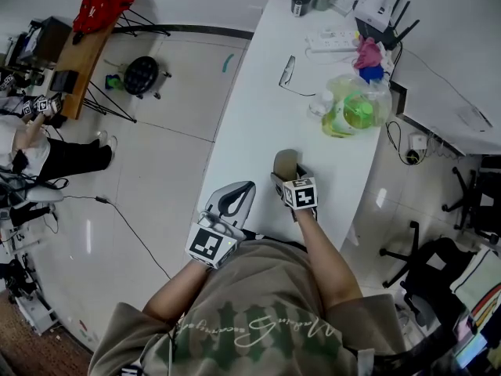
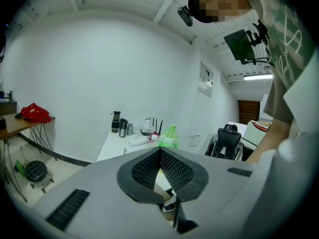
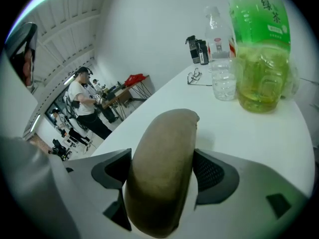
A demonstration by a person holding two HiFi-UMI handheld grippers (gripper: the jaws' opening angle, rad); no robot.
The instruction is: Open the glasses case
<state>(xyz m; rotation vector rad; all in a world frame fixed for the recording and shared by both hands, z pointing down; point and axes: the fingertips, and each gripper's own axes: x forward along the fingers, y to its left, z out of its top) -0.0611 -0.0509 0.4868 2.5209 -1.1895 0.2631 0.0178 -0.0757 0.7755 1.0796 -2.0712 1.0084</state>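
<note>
Right gripper (image 3: 167,172) is clamped on the tan glasses case (image 3: 167,128), lower centre of head view, at near end of the white table (image 1: 258,124). Left gripper (image 2: 160,152), just left of it, has jaws fully together w/ nothing between. Green bottle (image 3: 259,44), upper right in right gripper view, has a Chinese label, approx. "绿茶".

tan rounded glasses case (image 3: 162,168) — held on end in right tool (image 3: 163,176)

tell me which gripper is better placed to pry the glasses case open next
Left, probably. The right gripper is clamped on the glasses case, steadying it; the left gripper, shut and empty, is free just beside it.
</note>
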